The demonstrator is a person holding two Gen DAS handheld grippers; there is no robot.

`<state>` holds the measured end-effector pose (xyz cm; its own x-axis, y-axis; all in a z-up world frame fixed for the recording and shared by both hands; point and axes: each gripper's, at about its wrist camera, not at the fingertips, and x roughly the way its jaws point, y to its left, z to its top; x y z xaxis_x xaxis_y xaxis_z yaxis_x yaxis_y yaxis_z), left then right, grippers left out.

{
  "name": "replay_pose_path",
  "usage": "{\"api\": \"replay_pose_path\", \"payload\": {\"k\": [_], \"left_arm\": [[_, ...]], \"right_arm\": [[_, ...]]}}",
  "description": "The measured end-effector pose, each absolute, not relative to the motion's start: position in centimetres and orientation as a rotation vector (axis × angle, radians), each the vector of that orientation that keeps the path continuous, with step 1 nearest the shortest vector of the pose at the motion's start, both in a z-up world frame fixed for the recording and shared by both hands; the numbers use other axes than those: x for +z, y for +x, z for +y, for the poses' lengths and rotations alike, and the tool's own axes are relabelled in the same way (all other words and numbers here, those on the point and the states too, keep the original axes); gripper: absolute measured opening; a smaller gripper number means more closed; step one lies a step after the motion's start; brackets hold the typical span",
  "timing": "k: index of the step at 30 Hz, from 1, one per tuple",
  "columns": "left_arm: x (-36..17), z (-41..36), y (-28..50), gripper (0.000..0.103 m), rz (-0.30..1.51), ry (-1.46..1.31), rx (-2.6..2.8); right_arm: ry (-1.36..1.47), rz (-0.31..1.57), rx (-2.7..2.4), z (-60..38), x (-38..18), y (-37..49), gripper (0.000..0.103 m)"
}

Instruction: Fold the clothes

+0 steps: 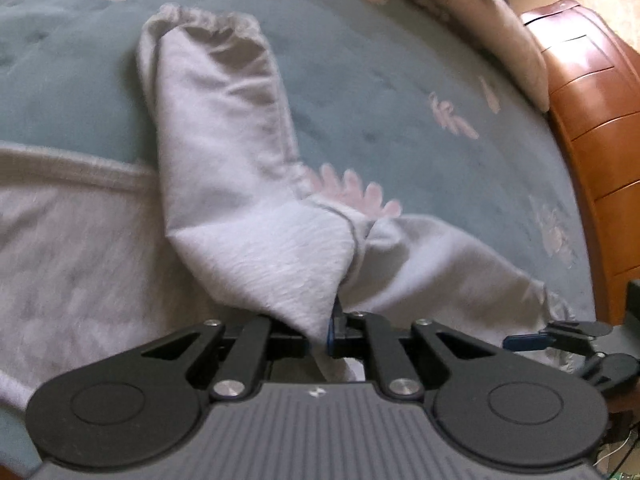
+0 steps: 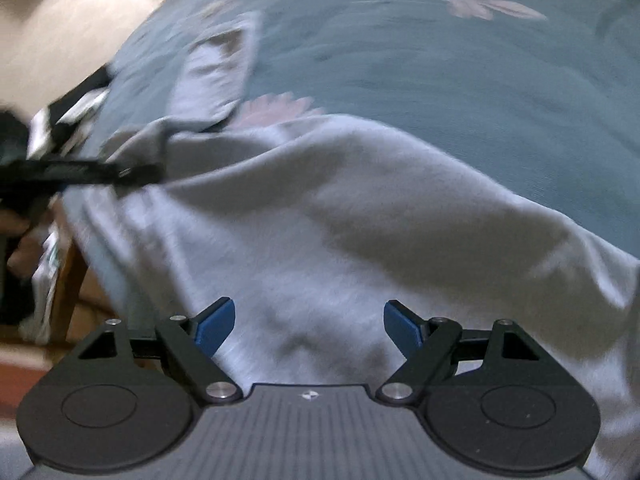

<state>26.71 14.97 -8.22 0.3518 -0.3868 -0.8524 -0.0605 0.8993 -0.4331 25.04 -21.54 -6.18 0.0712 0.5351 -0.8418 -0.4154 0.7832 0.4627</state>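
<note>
At the frame's bottom centre, a sleeve (image 1: pixel 224 152) is pinched by the left hand-held gripper (image 1: pixel 330 330), its length stretched toward upper left; the right hand-held gripper (image 2: pixel 308 326) is held wide above the sweatshirt (image 2: pixel 360 220).

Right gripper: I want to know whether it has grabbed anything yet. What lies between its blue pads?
Nothing is pinched: the right gripper stands open over the grey garment, as its own wrist view shows.

Right-wrist view motion-blurred, garment (image 2: pixel 320 220) cut off at right edge — left fingers (image 1: pixel 338 320) buried in cloth

My left gripper (image 1: pixel 326 334) pinched the garment (image 1: pixel 224 152) on the bedspread (image 1: pixel 400 80); my right gripper (image 2: pixel 308 326) hovered spread above it, a dresser (image 1: pixel 592 120) beside the bed.
</note>
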Motion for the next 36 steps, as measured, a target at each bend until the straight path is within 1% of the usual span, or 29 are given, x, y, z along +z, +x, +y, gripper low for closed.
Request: {"api": "replay_pose_path", "payload": {"k": [3, 8, 10, 11, 12, 15, 19, 20, 22, 26, 30, 33, 34, 35, 36], "left_arm": [[-9.1, 15.2, 26.1, 0.008, 1.227, -0.431, -0.214], [-11.1, 15.8, 26.4, 0.014, 1.269, -0.464, -0.199], [-11.1, 16.2, 26.3, 0.025, 1.289, -0.456, -0.188], [-10.9, 16.3, 26.1, 0.028, 1.299, -0.445, -0.184], [-10.8, 16.5, 25.9, 0.031, 1.308, -0.434, -0.18], [-9.4, 16.7, 25.7, 0.031, 1.322, -0.384, -0.183], [-6.3, 15.1, 26.4, 0.033, 1.256, -0.256, -0.255], [-5.7, 14.4, 26.6, 0.034, 1.235, -0.224, -0.288], [-4.9, 13.0, 26.8, 0.04, 1.213, -0.16, -0.359], [-5.1, 11.9, 26.7, 0.04, 1.225, -0.046, -0.379], [-4.7, 12.3, 26.2, 0.04, 1.239, -0.007, -0.353], [-4.7, 12.7, 25.9, 0.042, 1.27, 0.062, -0.334], [-4.7, 13.0, 25.8, 0.042, 1.282, 0.083, -0.319], [-4.7, 13.3, 25.6, 0.042, 1.293, 0.103, -0.303], [-4.8, 13.6, 25.5, 0.042, 1.305, 0.124, -0.287]], "right_arm": [[0.102, 1.35, 0.846, -20.1, -6.3, 23.6, 0.085], [0.117, 1.463, 0.936, -17.4, -9.4, 21.5, 0.086], [0.137, 1.536, 0.929, -16.6, -10.8, 21.3, 0.086], [0.148, 1.539, 0.934, -16.4, -10.9, 21.3, 0.087], [0.158, 1.535, 0.944, -16.3, -10.7, 21.3, 0.087], [0.152, 1.5, 0.983, -15.9, -9.2, 21.7, 0.087], [0.077, 1.388, 0.979, -16.1, -6.6, 23.4, 0.087], [0.047, 1.361, 0.959, -16.4, -6.1, 23.9, 0.087], [-0.036, 1.313, 0.908, -16.9, -5.0, 24.8, 0.087], [-0.379, 1.232, 0.756, -18.7, -4.1, 25.0, 0.087], [-0.721, 1.227, 0.665, -21.5, -6.1, 23.3, 0.087], [-0.748, 1.287, 0.66, -22.4, -8.9, 22.0, 0.087], [-0.715, 1.298, 0.642, -22.7, -9.4, 22.0, 0.094], [-0.662, 1.303, 0.613, -23.1, -9.6, 22.1, 0.103], [-0.609, 1.307, 0.584, -23.4, -9.9, 22.3, 0.103]]}}
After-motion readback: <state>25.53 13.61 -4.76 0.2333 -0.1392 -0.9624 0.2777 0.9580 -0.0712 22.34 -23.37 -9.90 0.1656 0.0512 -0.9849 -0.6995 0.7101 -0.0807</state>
